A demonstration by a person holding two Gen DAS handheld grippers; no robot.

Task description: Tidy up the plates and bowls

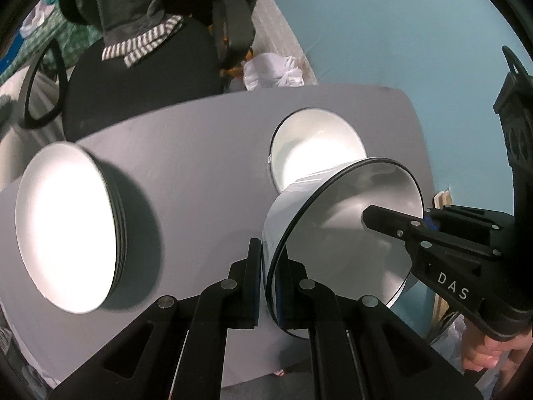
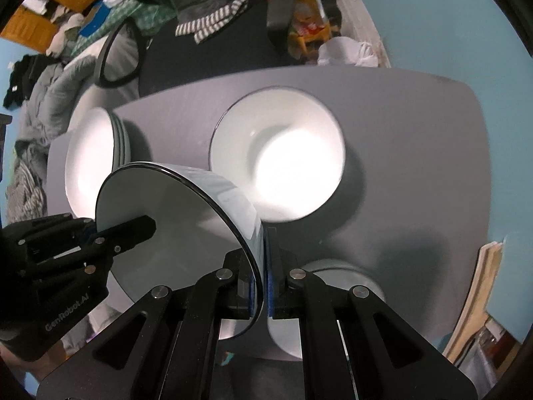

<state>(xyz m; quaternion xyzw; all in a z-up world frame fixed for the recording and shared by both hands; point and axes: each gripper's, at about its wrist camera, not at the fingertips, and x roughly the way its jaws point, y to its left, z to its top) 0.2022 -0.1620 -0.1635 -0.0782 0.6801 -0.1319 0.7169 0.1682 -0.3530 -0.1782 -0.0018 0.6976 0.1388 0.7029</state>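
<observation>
Bowl (image 1: 349, 233) in the left wrist view hangs tilted above the grey surface (image 1: 200, 153), its rim pinched by the left claw (image 1: 269, 286) and the right claw (image 1: 393, 220) — beside a finished-looking stack (image 1: 66, 223).

Right wrist view: a lone bowl (image 2: 279, 156) likely waits — office chair (image 2: 213, 56), blue wall (image 2: 433, 16) behind.

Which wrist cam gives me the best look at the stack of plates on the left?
The left wrist view: the stack of plates sits large and unobstructed, its layered rims visible along the right edge. In the right wrist view the stack is smaller, farther off, and partly hidden behind the held bowl.
</observation>
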